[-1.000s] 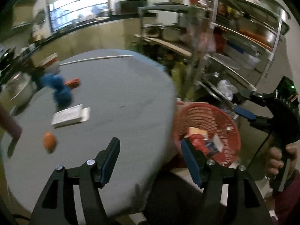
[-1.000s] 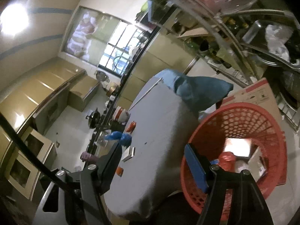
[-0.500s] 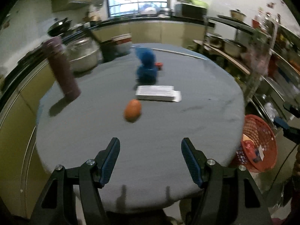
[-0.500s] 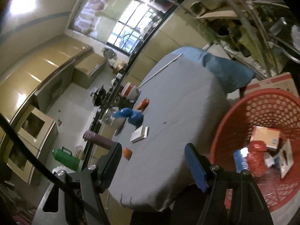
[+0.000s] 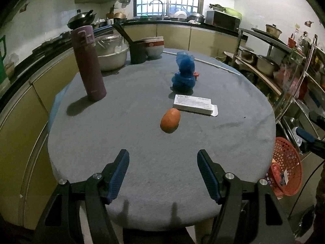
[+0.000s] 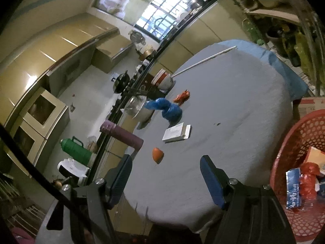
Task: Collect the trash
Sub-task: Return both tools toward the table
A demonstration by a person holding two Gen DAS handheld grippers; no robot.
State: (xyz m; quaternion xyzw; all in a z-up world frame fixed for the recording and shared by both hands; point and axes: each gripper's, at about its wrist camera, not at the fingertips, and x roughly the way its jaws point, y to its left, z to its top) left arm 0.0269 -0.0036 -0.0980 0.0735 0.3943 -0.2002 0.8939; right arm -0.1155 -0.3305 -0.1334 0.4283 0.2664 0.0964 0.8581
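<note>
On the grey round table (image 5: pixel 142 146) lie an orange peel-like piece (image 5: pixel 170 120), a white flat carton (image 5: pixel 195 104), a crumpled blue plastic bag (image 5: pixel 184 73) and a small red wrapper (image 5: pixel 196 74) behind it. My left gripper (image 5: pixel 163 174) is open and empty, over the table's near edge, facing the orange piece. The red mesh basket (image 5: pixel 288 170) stands on the floor to the right, holding several pieces of trash (image 6: pixel 302 185). My right gripper (image 6: pixel 165 180) is open and empty, off the table's side near the basket (image 6: pixel 284 162); it also shows in the left wrist view (image 5: pixel 310 137).
A maroon thermos (image 5: pixel 89 63) stands at the table's left. A steel bowl (image 5: pixel 111 55), a dark mug (image 5: pixel 138 51) and stacked bowls (image 5: pixel 153 45) stand at the far edge. A metal rack (image 5: pixel 284 65) with pots stands right. A white rod (image 6: pixel 203 62) lies across the far side.
My left gripper has swung from the basket round to face the table's middle. My right gripper has turned from over the basket toward the table. Both stay open.
</note>
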